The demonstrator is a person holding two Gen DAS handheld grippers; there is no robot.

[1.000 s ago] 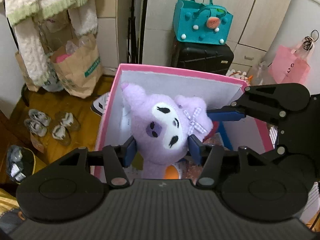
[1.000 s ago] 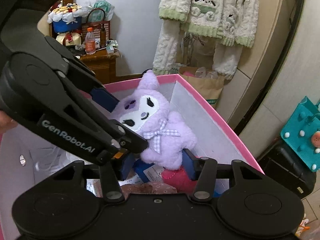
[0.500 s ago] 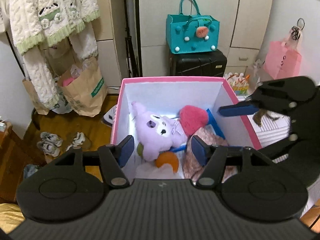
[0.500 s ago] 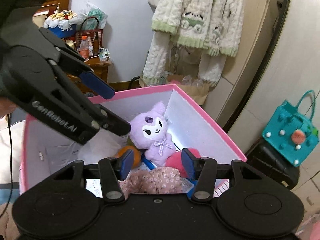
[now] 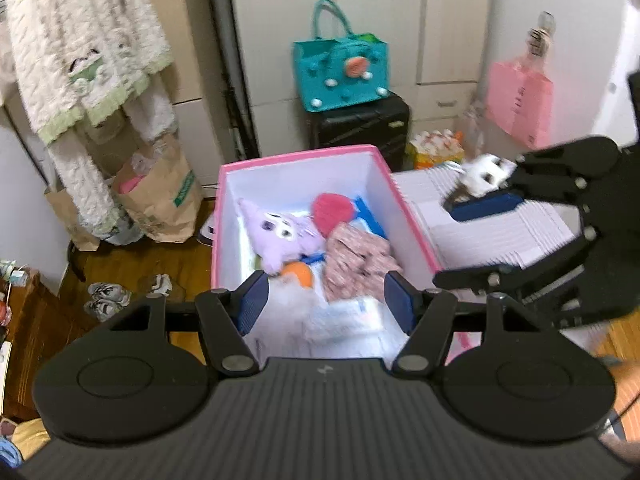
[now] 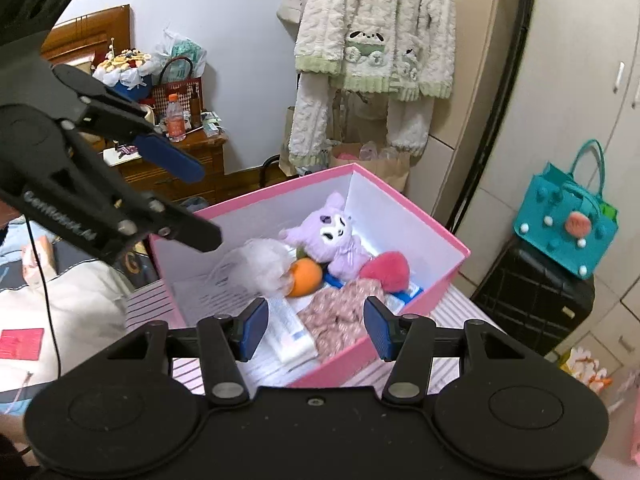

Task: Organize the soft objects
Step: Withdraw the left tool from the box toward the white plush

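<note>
Left wrist view: my left gripper (image 5: 323, 304) hangs empty, jaws apart, above the pink box (image 5: 408, 216). My right gripper (image 6: 316, 328) gapes empty too. Inside the box, the purple plush (image 6: 332, 240) lies beside an orange ball (image 6: 306, 278).

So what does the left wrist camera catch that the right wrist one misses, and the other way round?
Only the left wrist view shows the pink paper bag hanging on the wall, the shoes on the wooden floor, and a small white plush lying beyond the right gripper.

Only the right wrist view shows the wooden cabinet with an orange bottle on it, and the left gripper.

Both show the pink box holding the purple plush, the teal bag on the black suitcase, and the fluffy hanging jacket.
</note>
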